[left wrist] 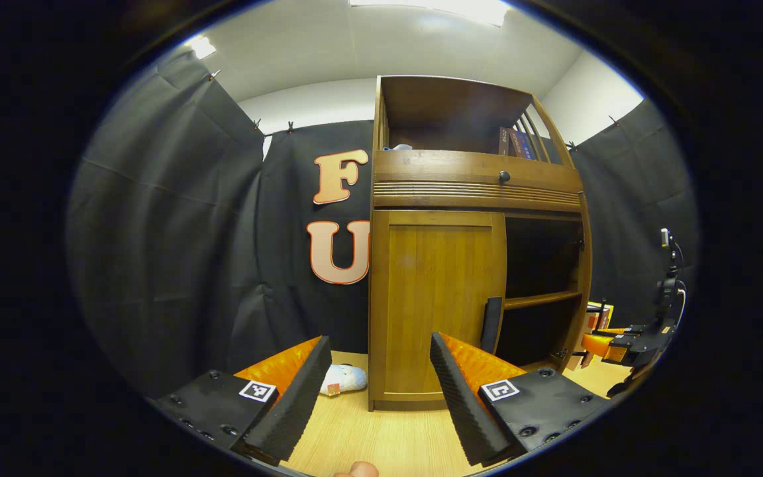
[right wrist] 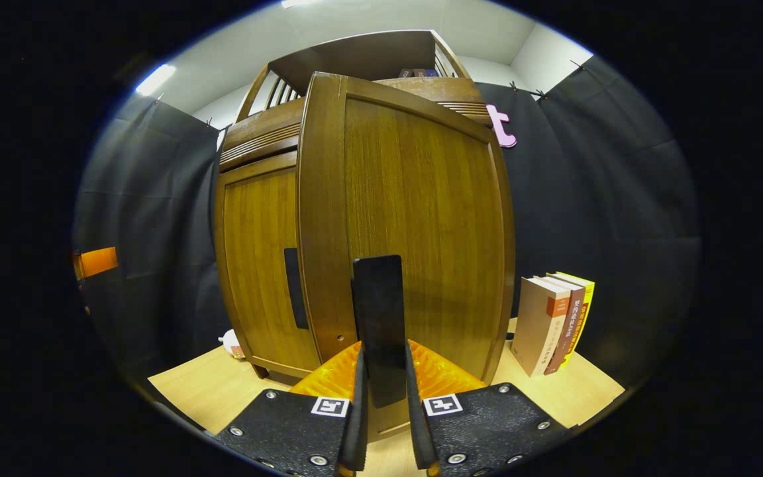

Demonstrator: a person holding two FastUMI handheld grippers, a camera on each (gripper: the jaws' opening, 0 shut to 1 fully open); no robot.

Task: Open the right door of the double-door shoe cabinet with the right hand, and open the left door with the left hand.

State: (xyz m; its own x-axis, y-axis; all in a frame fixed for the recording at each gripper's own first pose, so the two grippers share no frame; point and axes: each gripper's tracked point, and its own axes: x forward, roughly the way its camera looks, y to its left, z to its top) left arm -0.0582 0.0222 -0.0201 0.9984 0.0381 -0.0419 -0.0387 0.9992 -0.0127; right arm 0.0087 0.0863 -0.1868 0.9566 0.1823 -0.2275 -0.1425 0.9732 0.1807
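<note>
The left gripper [left wrist: 376,391] hangs wide open over bare floor [left wrist: 381,437], nothing between it and the closed left door [left wrist: 436,305] with its dark handle [left wrist: 491,324]. Beside it the right compartment [left wrist: 540,291] gapes open. The swung-out right door [right wrist: 414,225] fronts the right gripper [right wrist: 385,424]; books [right wrist: 550,324] stand just right of it

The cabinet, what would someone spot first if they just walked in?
The tall wooden cabinet in the middle, its right door swung open with the right gripper shut on its dark handle. The left door is closed, and the open left gripper waits before it.
</note>
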